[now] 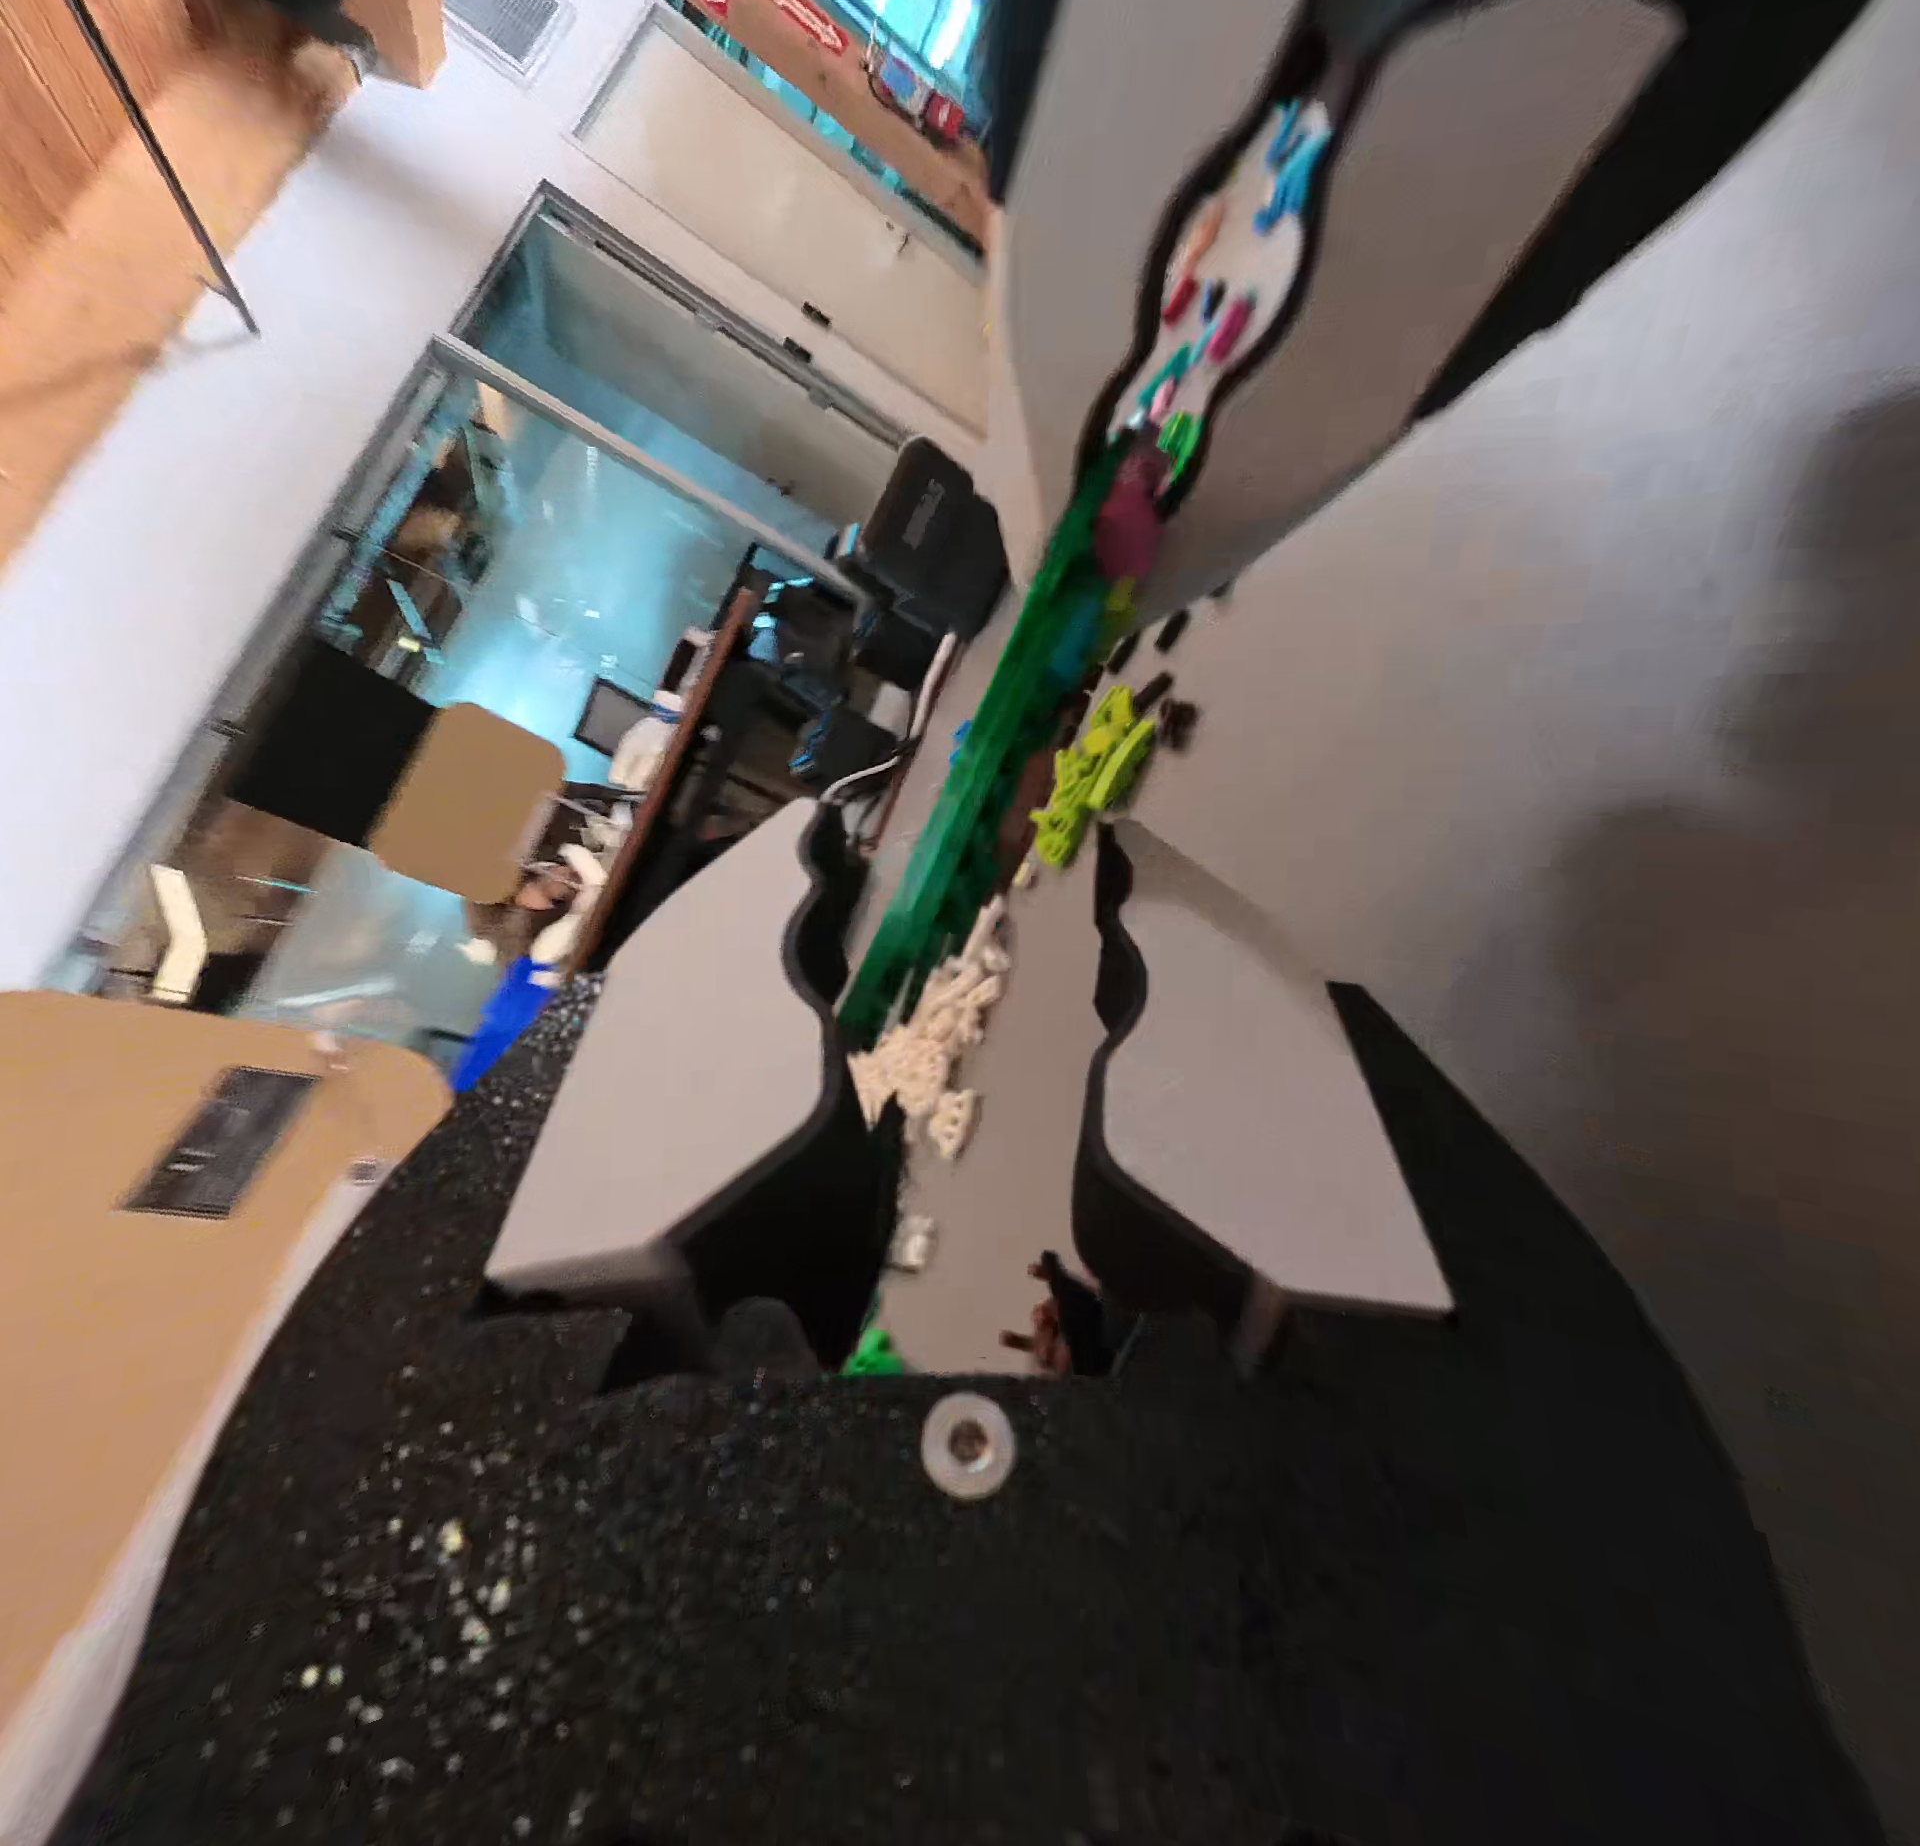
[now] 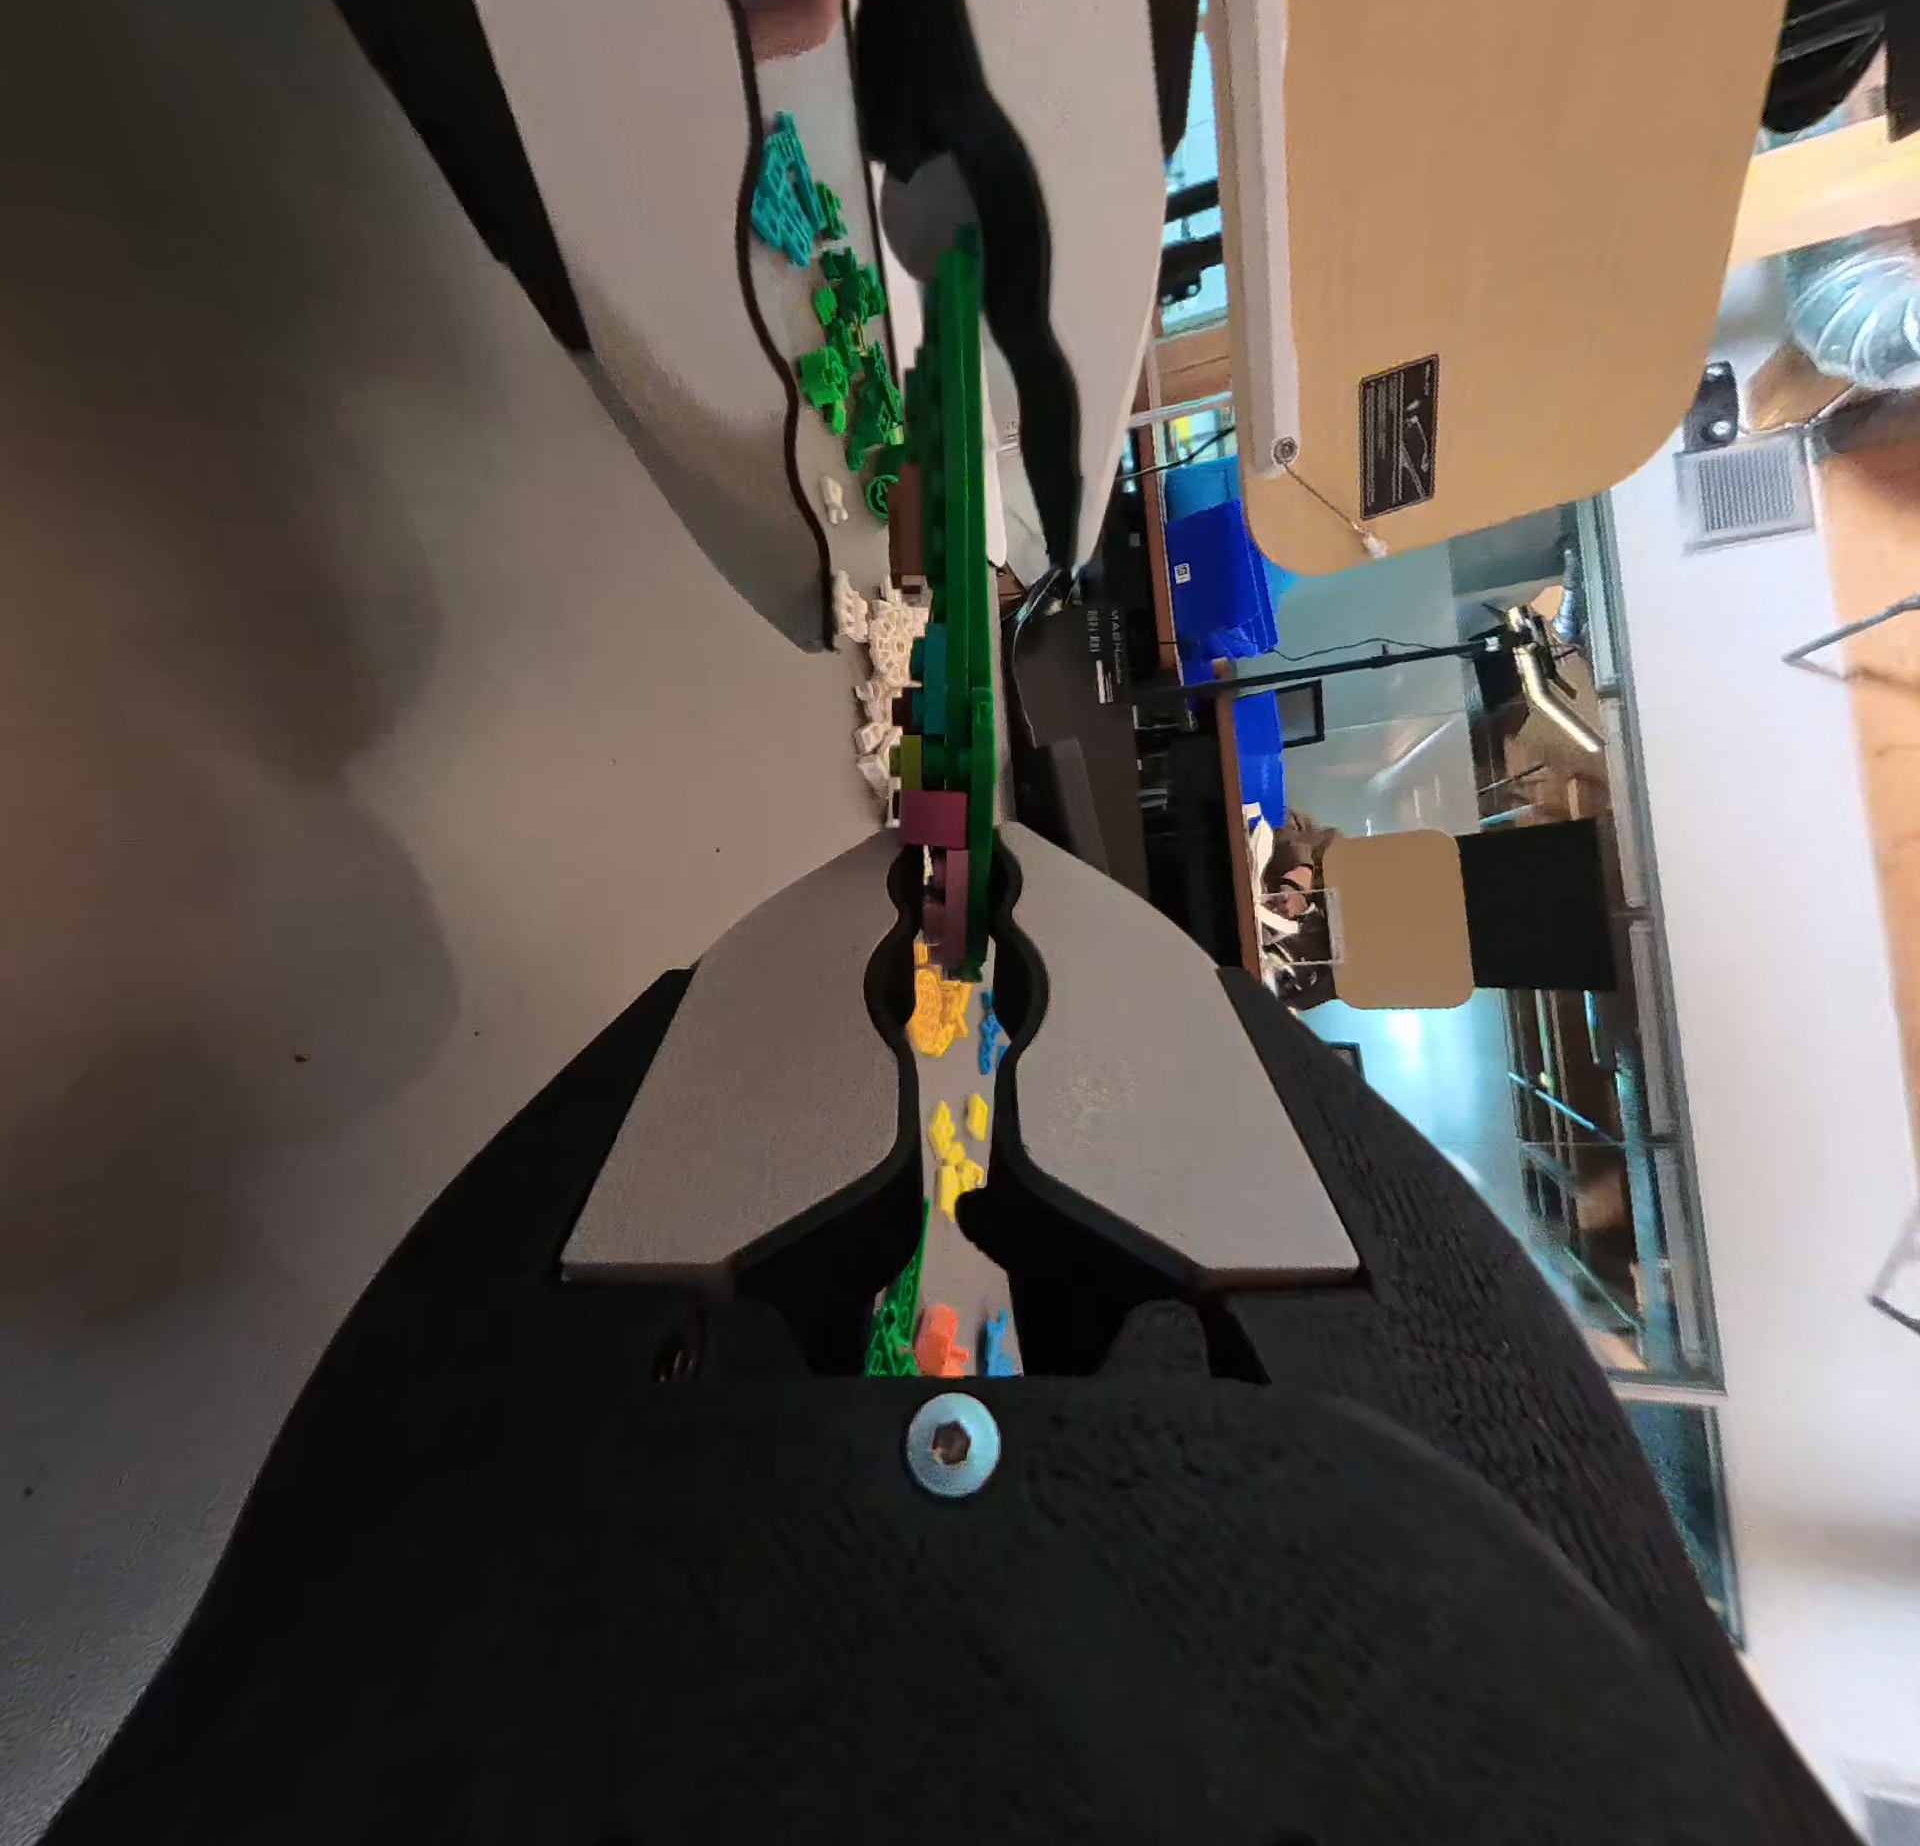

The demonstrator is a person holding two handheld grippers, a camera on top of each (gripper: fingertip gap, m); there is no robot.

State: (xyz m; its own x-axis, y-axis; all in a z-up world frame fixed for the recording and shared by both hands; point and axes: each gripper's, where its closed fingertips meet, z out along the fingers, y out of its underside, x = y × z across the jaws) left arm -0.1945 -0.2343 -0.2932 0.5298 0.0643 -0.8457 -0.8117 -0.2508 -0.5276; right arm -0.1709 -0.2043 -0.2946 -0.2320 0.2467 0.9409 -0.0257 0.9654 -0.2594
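Right gripper (image 2: 951, 892) clamped on end of green brick plate (image 2: 961, 508) held edge-on above grey table (image 2: 312, 757); left gripper (image 1: 961, 861) spread apart, bare, straddling plate's far end near white pieces (image 1: 945, 1048).

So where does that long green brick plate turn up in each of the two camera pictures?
Left wrist view: green brick plate, edge-on, running up the middle between the open left gripper fingers.
Right wrist view: upper centre, its near end clamped by the right gripper.
Shared landmark: white brick pile beside it.
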